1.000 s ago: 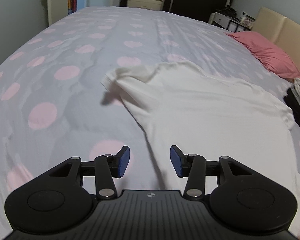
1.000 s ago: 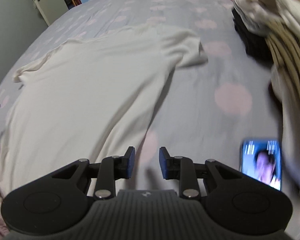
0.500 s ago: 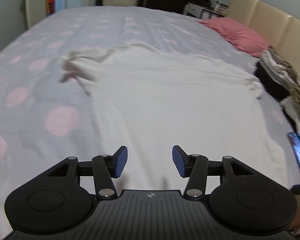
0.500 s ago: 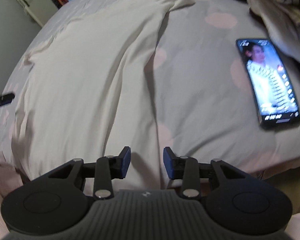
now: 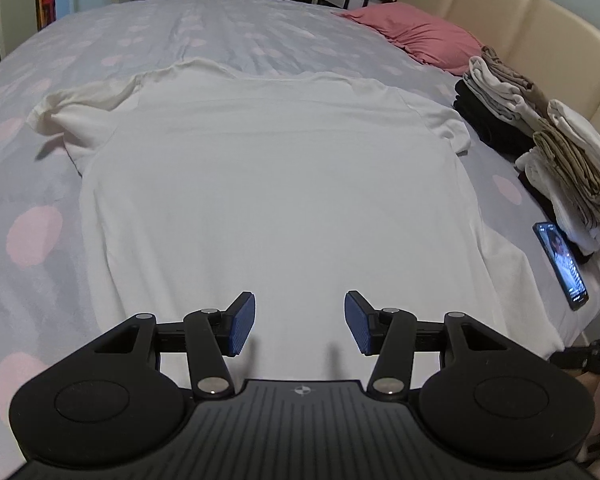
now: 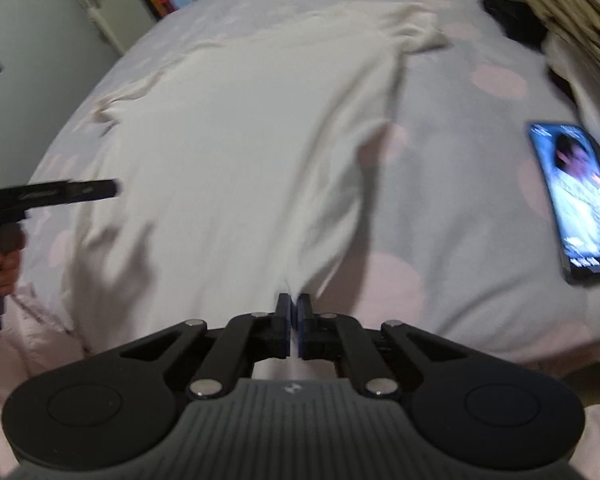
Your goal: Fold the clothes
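One white T-shirt (image 5: 268, 184) lies spread flat on the bed (image 5: 228, 32), its hem at the near edge and its collar toward the far side; one sleeve is bunched at the left, the other lies flat toward the right. Two stacks of folded clothes (image 5: 540, 140) sit along the bed's right edge by the headboard (image 5: 512, 24), with one pink pillow (image 5: 416, 36) beyond them and one lit phone (image 5: 562, 264) just beside the nearer stack. The left gripper (image 5: 300, 322) hovers above the shirt's hem at the near edge, its blue pads spread wide with nothing between them. The right gripper (image 6: 293, 312) sits low at the near edge, its pads pressed together on the shirt's lower right corner, cloth puckering up into them. In the right wrist view a hand (image 6: 2, 258) grips the left tool's handle.
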